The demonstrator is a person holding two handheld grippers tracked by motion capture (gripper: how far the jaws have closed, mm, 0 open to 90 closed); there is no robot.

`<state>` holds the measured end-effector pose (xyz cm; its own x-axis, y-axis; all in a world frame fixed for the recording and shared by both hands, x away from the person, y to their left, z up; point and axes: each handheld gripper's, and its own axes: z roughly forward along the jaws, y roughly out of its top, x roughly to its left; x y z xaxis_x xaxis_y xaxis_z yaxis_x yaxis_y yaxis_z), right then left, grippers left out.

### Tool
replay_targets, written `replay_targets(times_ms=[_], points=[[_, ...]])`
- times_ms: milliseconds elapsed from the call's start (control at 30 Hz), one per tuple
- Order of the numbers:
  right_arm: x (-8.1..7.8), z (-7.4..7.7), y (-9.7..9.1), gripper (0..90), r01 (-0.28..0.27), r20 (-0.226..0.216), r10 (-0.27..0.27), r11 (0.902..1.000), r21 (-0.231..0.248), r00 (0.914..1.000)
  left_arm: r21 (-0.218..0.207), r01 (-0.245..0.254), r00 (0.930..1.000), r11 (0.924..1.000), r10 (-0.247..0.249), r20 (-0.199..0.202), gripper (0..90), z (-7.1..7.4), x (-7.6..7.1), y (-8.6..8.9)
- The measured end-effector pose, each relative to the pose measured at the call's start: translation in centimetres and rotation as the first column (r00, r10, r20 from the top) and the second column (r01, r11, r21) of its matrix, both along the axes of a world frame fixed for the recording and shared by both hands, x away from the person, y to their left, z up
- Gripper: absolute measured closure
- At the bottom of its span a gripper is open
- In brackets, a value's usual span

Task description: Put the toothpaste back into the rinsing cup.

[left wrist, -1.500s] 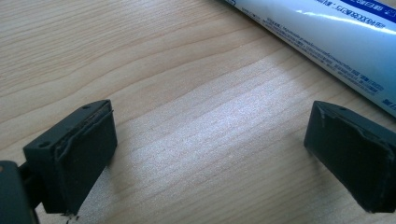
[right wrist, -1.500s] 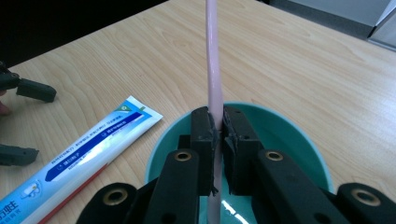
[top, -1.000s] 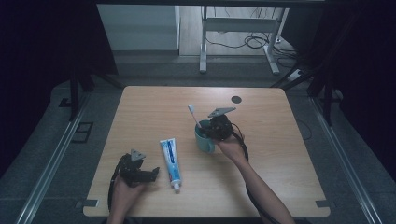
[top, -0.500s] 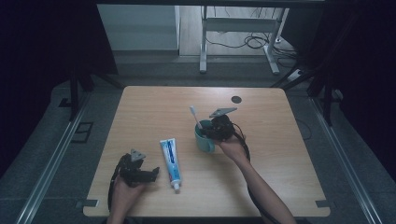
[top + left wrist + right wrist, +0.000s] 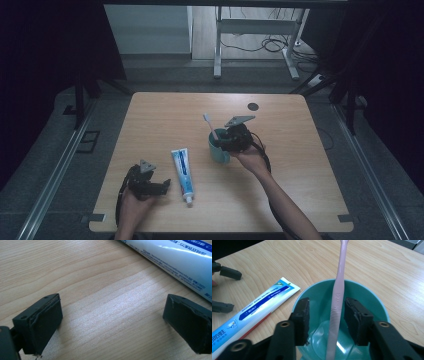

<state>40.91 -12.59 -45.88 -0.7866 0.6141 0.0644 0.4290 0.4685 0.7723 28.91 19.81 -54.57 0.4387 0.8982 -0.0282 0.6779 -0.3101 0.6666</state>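
Observation:
A pink toothbrush point(image 5: 339, 285) stands leaning in a teal cup point(image 5: 372, 297) near the table's middle. My right gripper point(image 5: 327, 315) hangs over the cup's mouth. Its jaws have just been opening, and the toothbrush handle stands between the pads without being pressed. In the high view the toothbrush point(image 5: 210, 125) sticks up and to the left out of the cup point(image 5: 218, 150) beside the right gripper point(image 5: 227, 140). A blue and white toothpaste tube point(image 5: 182, 167) lies flat left of the cup. My left gripper point(image 5: 112, 317) rests open on the bare wood near the tube point(image 5: 175, 257).
The wooden table point(image 5: 300, 165) has a small dark round spot point(image 5: 253, 106) near its far edge. Beyond it stand a metal desk frame and cables on the floor. My left gripper point(image 5: 162, 186) sits near the table's front left.
The right gripper has barely shifted at the cup, and the toothbrush still stands in the cup. The left hand and the toothpaste tube have not moved.

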Motion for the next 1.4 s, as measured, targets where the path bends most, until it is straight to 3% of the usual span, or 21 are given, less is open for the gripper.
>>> replay_targets(times_ms=[633, 1400], points=[[-1.4, 1.3, -2.2, 35.3, 0.013, -0.014, -0.012, 0.9993, 0.034, 0.9998, 0.000, 0.001, 1.0000, 1.0000, -0.001, 0.000, 2.6, 0.0, 0.0, 0.0], [-3.0, 0.8, -5.4, 7.4, 0.039, -0.019, -0.039, 0.9991, -0.015, 0.9991, -0.003, -0.004, 1.0000, 1.0000, 0.004, -0.002, 2.6, 0.0, 0.0, 0.0]])
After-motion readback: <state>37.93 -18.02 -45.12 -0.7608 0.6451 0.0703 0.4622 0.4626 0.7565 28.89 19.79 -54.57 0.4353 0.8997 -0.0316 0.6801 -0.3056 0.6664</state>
